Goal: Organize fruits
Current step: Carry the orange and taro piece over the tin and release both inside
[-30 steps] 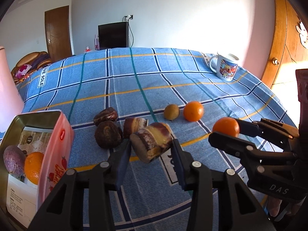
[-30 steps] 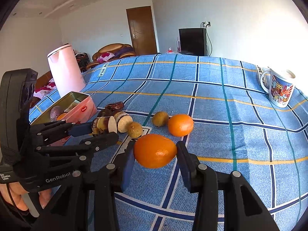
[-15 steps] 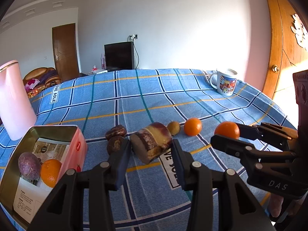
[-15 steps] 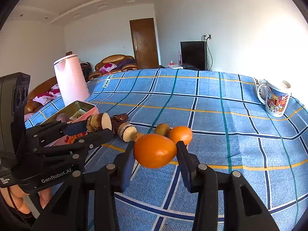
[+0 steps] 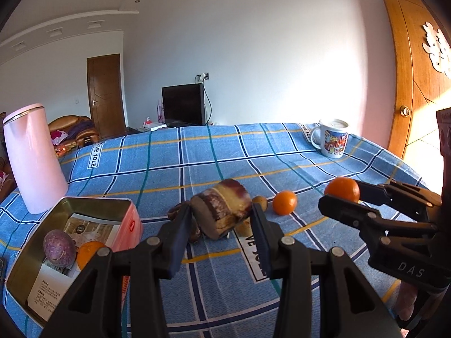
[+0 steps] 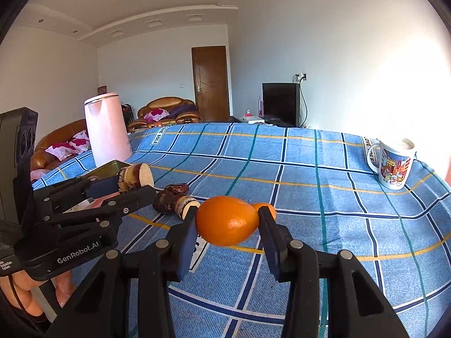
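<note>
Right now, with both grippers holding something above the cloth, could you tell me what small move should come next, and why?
Probably carry the left gripper leftward over the open tin before releasing. It is shut on the cut purple-skinned chunk, held above the tablecloth, and the tin already holds a purple fruit and an orange. The right gripper, shut on its orange, could follow.

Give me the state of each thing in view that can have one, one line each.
left gripper: shut on the cut chunk, lifted
right gripper: shut on the orange, lifted
tin box: open, fruit inside
loose orange: on cloth
mug: upright
pink kettle: lid closed
</note>
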`<action>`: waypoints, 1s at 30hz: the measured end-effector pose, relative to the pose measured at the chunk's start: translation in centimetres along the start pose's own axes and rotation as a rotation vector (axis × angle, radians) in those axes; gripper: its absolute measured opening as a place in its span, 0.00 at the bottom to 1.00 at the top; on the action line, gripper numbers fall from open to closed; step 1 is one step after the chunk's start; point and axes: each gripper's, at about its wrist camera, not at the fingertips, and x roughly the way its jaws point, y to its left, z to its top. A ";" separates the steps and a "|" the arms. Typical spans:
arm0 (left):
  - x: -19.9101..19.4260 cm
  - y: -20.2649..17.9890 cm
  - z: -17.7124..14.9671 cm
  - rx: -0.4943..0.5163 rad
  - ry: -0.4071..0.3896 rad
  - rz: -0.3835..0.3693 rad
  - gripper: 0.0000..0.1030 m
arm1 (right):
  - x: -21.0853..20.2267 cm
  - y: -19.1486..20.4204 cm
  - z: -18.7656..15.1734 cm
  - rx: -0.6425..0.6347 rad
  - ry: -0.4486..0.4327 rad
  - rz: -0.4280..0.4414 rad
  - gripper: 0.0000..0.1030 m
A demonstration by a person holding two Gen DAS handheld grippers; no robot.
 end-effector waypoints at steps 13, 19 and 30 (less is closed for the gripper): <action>-1.4 0.7 -0.2 -0.013 -0.037 0.003 0.43 | -1.4 0.9 0.1 -0.044 -0.077 -0.035 0.43; -2.0 2.4 -0.5 -0.038 -0.030 0.020 0.43 | -0.8 2.5 0.9 -0.067 -0.051 0.005 0.43; -3.9 8.8 -1.7 -0.146 -0.033 0.112 0.43 | 1.6 8.4 3.9 -0.129 -0.028 0.142 0.43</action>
